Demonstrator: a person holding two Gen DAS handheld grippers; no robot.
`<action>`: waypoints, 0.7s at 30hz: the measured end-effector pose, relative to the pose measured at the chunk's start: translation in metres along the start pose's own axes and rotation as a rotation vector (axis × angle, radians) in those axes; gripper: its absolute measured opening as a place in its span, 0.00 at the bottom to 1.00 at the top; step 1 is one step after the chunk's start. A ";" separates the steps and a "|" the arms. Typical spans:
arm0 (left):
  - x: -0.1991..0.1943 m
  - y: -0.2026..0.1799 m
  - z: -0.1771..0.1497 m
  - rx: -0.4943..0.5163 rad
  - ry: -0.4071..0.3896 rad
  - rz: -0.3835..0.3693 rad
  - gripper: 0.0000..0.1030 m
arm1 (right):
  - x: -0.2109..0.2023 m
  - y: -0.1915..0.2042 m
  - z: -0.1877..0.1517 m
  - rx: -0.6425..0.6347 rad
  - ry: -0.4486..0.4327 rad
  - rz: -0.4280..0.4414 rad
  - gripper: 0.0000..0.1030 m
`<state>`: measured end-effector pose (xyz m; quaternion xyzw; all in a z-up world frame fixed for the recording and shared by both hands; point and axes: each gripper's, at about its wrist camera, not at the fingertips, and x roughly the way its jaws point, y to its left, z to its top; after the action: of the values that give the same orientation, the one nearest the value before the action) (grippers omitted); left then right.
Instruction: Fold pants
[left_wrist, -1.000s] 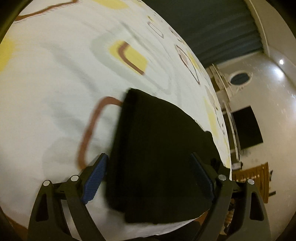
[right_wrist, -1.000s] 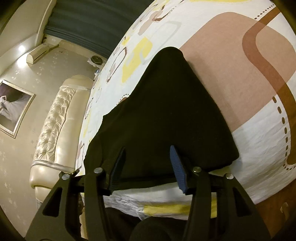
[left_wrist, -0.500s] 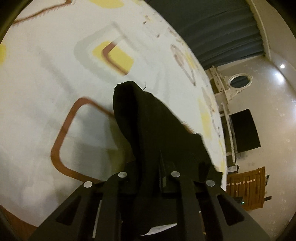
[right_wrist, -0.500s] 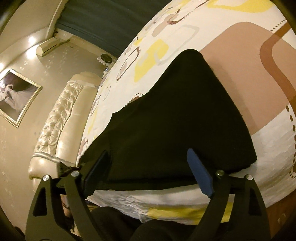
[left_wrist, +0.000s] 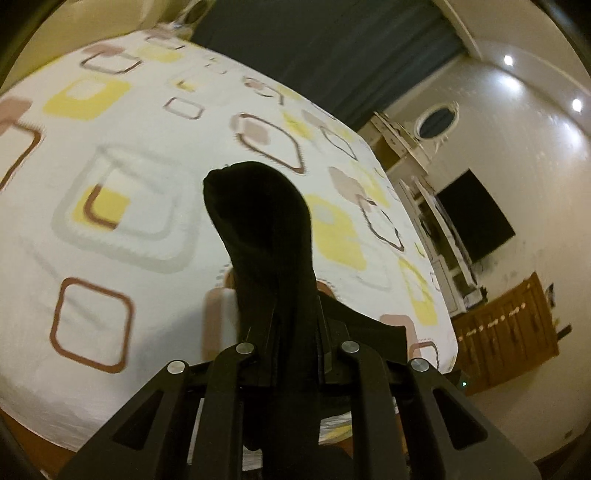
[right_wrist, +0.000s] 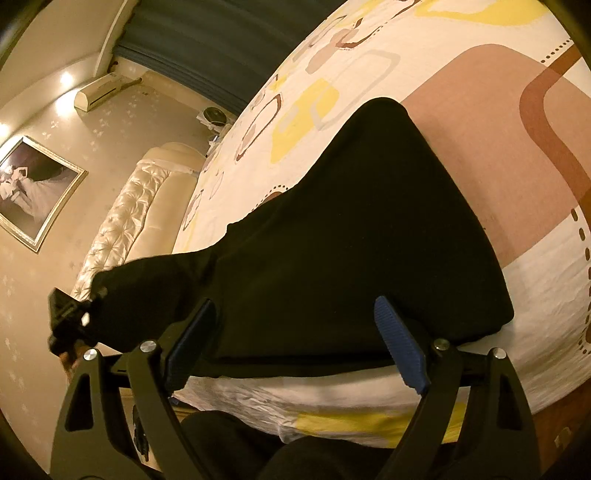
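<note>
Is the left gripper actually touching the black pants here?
Touching. The left wrist view shows the left gripper shut on a bunched fold of the black pants, cloth pinched between its fingers.

The left black plastic two-finger gripper is built of flat, angular link arms with long triangular cut-outs, joined by four round silver pivot screws set in a row across the linkage; the two outer arms are broad and the two inner ones narrower. The right black plastic two-finger gripper has the same matte black linkage, with triangular windows in the outer arms and four shiny silver screw heads at the joints. Its fingers carry ribbed blue rubber pads with fine crosswise grooves, bright blue on one side, darker and shadowed on the other. Below it shows a dark, black-clothed part of the person, blurred
</note>
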<state>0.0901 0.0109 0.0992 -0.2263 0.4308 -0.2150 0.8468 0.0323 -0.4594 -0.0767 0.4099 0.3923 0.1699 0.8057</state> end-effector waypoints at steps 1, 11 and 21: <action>0.003 -0.012 0.000 0.018 0.003 0.001 0.13 | 0.000 -0.001 0.000 0.003 0.000 0.004 0.85; 0.065 -0.099 -0.019 0.152 0.043 0.034 0.13 | -0.003 -0.007 -0.001 0.038 -0.008 0.042 0.85; 0.150 -0.150 -0.062 0.259 0.109 0.124 0.13 | -0.005 -0.009 -0.001 0.055 -0.016 0.061 0.85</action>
<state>0.0938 -0.2059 0.0575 -0.0763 0.4580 -0.2279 0.8558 0.0282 -0.4674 -0.0822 0.4447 0.3779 0.1802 0.7918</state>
